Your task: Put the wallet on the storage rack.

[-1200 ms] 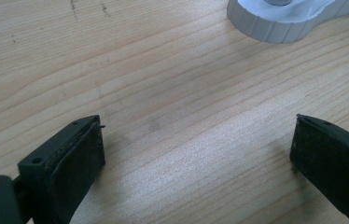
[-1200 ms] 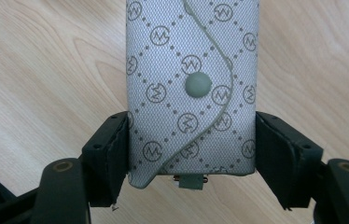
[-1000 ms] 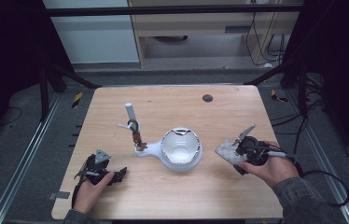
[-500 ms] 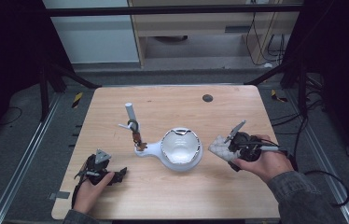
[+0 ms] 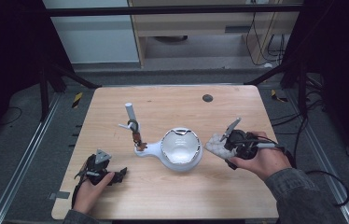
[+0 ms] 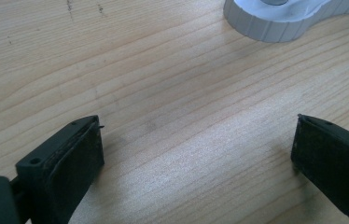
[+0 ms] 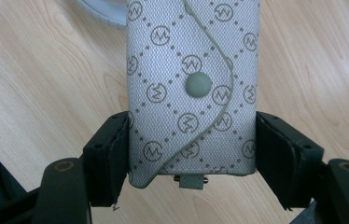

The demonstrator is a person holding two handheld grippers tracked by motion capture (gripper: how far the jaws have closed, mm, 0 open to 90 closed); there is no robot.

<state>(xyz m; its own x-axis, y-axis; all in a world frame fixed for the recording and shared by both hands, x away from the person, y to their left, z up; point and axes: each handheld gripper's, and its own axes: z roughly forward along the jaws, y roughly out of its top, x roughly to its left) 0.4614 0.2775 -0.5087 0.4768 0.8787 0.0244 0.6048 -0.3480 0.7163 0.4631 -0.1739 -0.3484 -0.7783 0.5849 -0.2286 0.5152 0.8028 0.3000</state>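
Right gripper (image 7: pixel 192 154) clamped a patterned fabric pouch (image 7: pixel 192 79) by its sides.
The pouch looked light and soft; left gripper (image 6: pixel 196 154) rested open, empty.

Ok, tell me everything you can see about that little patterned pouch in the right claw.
The pouch is a small flat case of pale grey woven fabric, printed with a dotted diamond grid and round logo marks. A curved flap closes its front with one grey snap button, and a small tab pokes out at its near end. The right claw is shut on its two long edges, holding it beside the white bowl, far end toward the bowl.
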